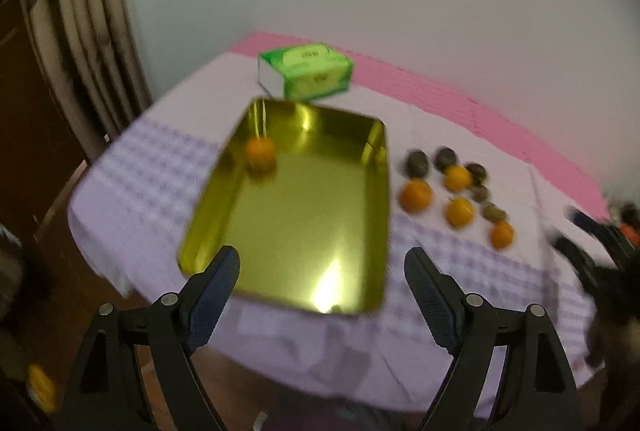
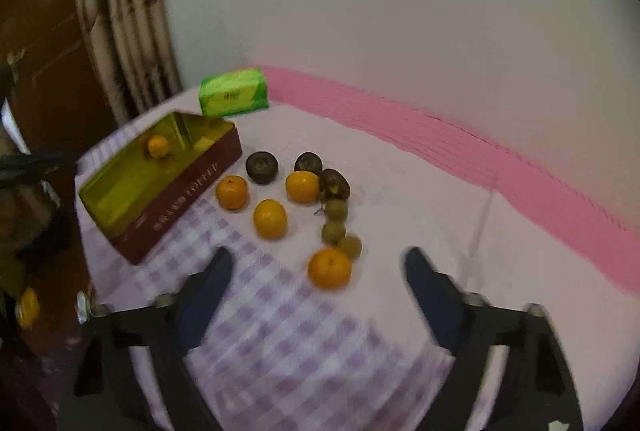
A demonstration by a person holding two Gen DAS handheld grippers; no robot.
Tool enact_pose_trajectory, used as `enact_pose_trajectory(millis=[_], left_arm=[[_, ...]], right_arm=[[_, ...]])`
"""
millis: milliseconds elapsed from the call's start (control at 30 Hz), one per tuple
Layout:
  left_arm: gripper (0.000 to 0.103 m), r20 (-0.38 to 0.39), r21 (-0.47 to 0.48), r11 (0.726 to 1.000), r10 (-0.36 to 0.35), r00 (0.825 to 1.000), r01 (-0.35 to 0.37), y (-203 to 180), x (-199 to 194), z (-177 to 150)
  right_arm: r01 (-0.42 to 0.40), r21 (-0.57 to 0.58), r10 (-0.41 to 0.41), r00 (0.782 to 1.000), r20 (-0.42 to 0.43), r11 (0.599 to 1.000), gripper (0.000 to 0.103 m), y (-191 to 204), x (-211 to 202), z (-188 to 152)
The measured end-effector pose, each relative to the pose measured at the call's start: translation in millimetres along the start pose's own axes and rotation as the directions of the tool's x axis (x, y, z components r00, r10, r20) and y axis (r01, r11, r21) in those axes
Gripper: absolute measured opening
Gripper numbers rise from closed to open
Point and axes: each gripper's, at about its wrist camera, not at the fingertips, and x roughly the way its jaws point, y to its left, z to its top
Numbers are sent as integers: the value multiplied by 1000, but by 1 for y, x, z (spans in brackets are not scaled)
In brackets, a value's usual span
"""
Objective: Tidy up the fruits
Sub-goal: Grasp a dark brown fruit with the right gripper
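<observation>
Beside the tin (image 2: 168, 187), four oranges remain; right tool (image 2: 320, 263), spread and empty, should straddle the nearest orange (image 2: 329, 268); left tool (image 1: 320, 263) likewise spread.

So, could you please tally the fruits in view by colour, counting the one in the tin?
Orange fruits: 5, one in the gold tin at, four on the cloth, e.g.
Dark round fruits: 3, e.g.
Small greenish-brown fruits: 3, e.g.
Total: 11
</observation>
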Motion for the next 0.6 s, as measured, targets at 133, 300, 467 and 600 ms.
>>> enact_pose_trajectory(millis=[133, 300, 467, 600], left_arm=[[85, 47, 74, 994, 81, 996, -84, -17, 0, -16], [85, 112, 105, 982, 142, 984, -154, -14, 5, -16], [85, 74, 111, 983, 141, 987, -149, -9, 17, -15], [85, 48, 129, 979, 152, 987, -157, -11, 26, -16]], right_arm=[[-18, -101, 5, 992, -127, 995, 48, -15, 52, 26], [-58, -181, 18, 976, -216, 982, 48, -24, 95, 49], [-115, -254, 39, 957, -287, 960, 48, -23, 126, 59], [-140, -316, 30, 944, -329, 938, 48, -19, 146, 67]])
